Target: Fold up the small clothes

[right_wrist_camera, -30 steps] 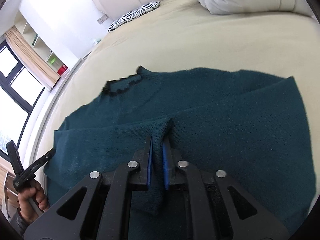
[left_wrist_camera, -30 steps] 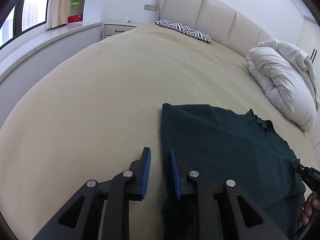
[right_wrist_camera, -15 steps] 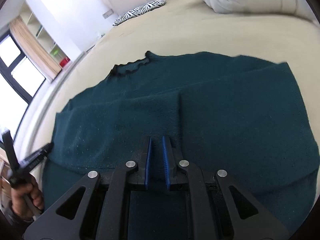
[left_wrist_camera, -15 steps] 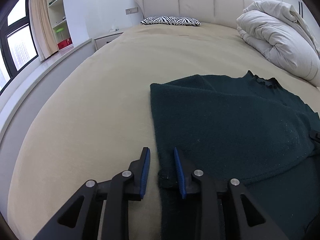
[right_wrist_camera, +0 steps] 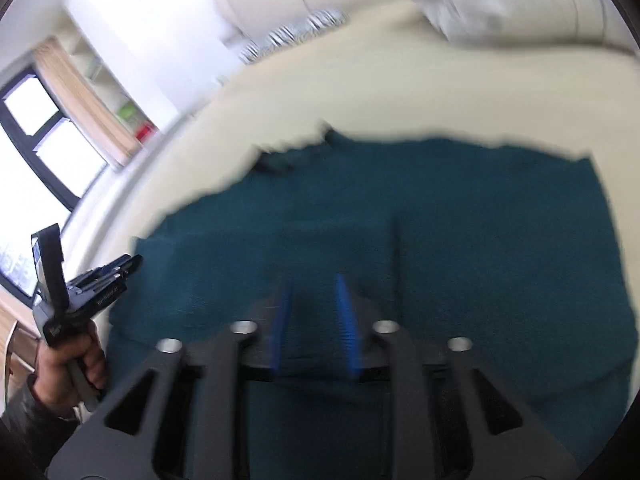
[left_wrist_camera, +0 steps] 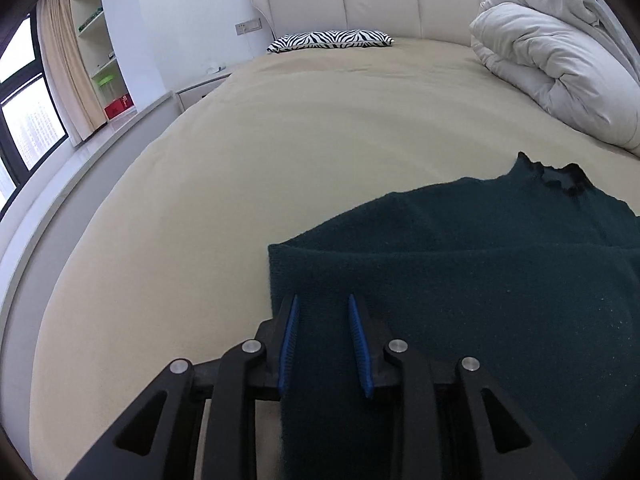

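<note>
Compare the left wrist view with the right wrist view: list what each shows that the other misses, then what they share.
Left wrist only: the left gripper with its own blue pads, sharply seen over the sweater's left edge.
Right wrist only: the hand holding the left gripper's handle, and the right gripper, its jaws just opened, nothing pinched.
Both: the dark green sweater on the beige bed, the zebra pillow, the white duvet, the window.

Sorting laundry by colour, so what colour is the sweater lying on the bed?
Dark teal green sweater; its colour shows best in the right wrist view.
</note>
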Available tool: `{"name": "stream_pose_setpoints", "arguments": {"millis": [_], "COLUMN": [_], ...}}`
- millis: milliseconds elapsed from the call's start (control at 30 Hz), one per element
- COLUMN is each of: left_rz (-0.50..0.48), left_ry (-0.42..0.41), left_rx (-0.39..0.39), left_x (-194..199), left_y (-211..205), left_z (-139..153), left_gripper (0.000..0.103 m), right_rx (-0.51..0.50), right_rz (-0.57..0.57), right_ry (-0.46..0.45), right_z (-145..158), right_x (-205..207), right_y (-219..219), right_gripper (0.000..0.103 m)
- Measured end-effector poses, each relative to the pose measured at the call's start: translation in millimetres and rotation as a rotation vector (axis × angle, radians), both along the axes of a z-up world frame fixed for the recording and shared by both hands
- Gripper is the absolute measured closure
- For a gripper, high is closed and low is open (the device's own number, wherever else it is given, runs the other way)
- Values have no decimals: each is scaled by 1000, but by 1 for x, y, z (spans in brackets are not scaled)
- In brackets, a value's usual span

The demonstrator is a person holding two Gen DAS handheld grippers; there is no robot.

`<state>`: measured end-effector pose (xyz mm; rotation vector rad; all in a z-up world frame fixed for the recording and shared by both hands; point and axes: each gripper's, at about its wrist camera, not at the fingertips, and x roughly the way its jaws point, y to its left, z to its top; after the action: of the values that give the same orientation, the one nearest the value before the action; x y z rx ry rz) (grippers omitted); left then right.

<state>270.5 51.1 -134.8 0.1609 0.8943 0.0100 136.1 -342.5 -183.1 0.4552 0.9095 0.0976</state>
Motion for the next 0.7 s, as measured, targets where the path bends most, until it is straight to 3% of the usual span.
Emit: {"name": "stream_pose_setpoints", "arguments": {"millis": [100, 167, 233, 300, 367, 467, 600, 700], "left_rz": [-7, 34, 52, 36, 11, -2, 5, -11], "left_ry": [1, 23, 15, 15, 32, 90, 186, 244], "left_rx": [-52, -126, -222, -263, -287, -363, -439, -487], "left_x": [-6, -22, -54, -92, -140, -196, -264, -295], "left_y": [9, 25, 42, 52, 58, 70, 85, 87], "left_z": [6, 17, 30, 40, 47, 46, 31, 23], "left_gripper": [72, 68, 64, 50, 44, 39, 38, 38], "right_rx": [141, 128, 92, 117, 101, 137, 194, 257], "right_rz": [-26, -64, -113, -112, -139, -149, -217, -270], "right_ry": [-53, -46, -26, -52, -78, -76, -16, 52], "right_z": [-4, 1, 12, 24, 39, 50, 54, 49], "right_x": [-2, -11, -30, -54, -91, -153, -240, -300], "right_y": [-18, -24, -28, -33, -39, -67, -97, -121], "right_gripper": [75, 66, 66, 57, 46, 42, 42, 42]}}
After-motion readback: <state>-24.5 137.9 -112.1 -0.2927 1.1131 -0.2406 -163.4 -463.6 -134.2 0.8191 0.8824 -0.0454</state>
